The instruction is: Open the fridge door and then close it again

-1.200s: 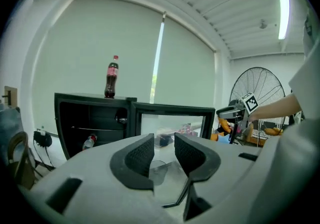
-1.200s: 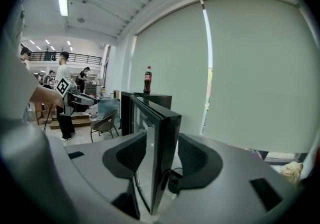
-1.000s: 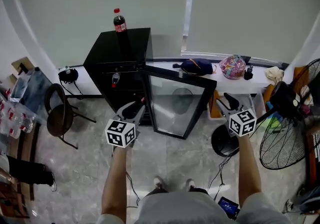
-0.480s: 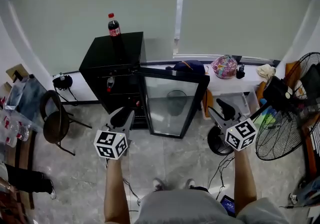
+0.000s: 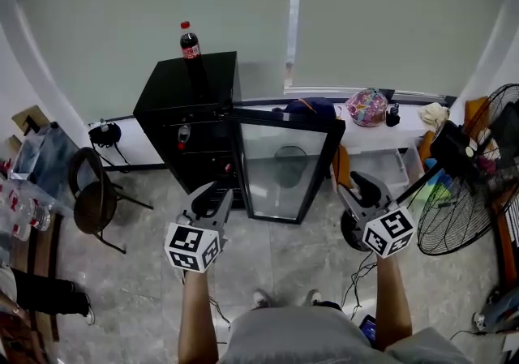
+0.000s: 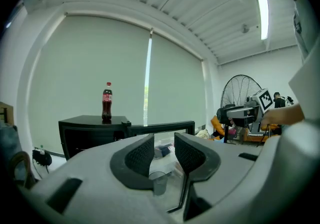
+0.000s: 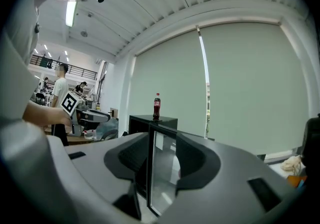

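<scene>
The black fridge stands by the wall with a cola bottle on top. Its glass door hangs wide open, swung out to the right. My left gripper hovers open in front of the fridge with nothing between its jaws. My right gripper is to the right of the door's free edge, apart from it; its jaws are closing on nothing. In the right gripper view the door edge shows beyond the gap of the right gripper. In the left gripper view the left gripper faces the door.
A dark chair stands left of the fridge. A window ledge with bags runs behind the door. A large floor fan is at the right, and a round black base with cables lies on the floor below my right gripper.
Both grippers have drawn back from the fridge toward my body. The glass door has stayed open at about the same angle.
</scene>
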Action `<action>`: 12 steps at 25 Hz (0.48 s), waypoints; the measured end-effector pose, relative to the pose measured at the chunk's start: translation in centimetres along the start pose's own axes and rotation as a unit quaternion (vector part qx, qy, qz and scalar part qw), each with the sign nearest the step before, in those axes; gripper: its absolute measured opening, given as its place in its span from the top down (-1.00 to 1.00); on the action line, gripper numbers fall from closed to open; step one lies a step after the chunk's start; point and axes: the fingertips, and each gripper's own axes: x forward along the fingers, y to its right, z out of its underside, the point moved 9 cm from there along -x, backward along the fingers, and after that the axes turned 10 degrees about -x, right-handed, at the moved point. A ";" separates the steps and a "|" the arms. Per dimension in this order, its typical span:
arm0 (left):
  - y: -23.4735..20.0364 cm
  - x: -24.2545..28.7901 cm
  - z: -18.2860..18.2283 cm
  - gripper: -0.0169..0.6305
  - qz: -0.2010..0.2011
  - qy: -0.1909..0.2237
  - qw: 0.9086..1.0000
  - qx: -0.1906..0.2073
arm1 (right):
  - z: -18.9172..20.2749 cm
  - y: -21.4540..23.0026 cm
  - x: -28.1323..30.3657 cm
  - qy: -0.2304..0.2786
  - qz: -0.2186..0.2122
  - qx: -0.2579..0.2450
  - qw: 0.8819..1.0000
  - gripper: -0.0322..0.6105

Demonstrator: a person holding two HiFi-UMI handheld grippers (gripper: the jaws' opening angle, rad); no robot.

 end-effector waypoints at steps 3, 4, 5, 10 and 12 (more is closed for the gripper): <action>-0.3 0.0 -0.1 0.60 0.006 -0.002 1.000 0.000 | -0.4 -0.3 0.3 0.002 0.003 -0.004 1.000 0.38; -0.3 0.1 -0.1 0.60 0.009 -0.001 1.000 0.000 | -0.6 -0.4 0.3 0.002 0.004 -0.006 1.000 0.38; -0.4 0.2 -0.1 0.60 0.011 -0.001 1.000 -0.001 | -0.6 -0.4 0.4 0.002 0.006 -0.007 1.000 0.38; -1.1 1.0 0.4 0.60 0.020 -0.011 1.000 -0.002 | -0.1 1.0 1.6 -0.004 0.013 -0.004 1.000 0.37; -1.2 1.6 0.8 0.60 0.026 -0.020 0.999 0.004 | 0.3 2.1 2.5 -0.012 0.012 -0.007 1.000 0.36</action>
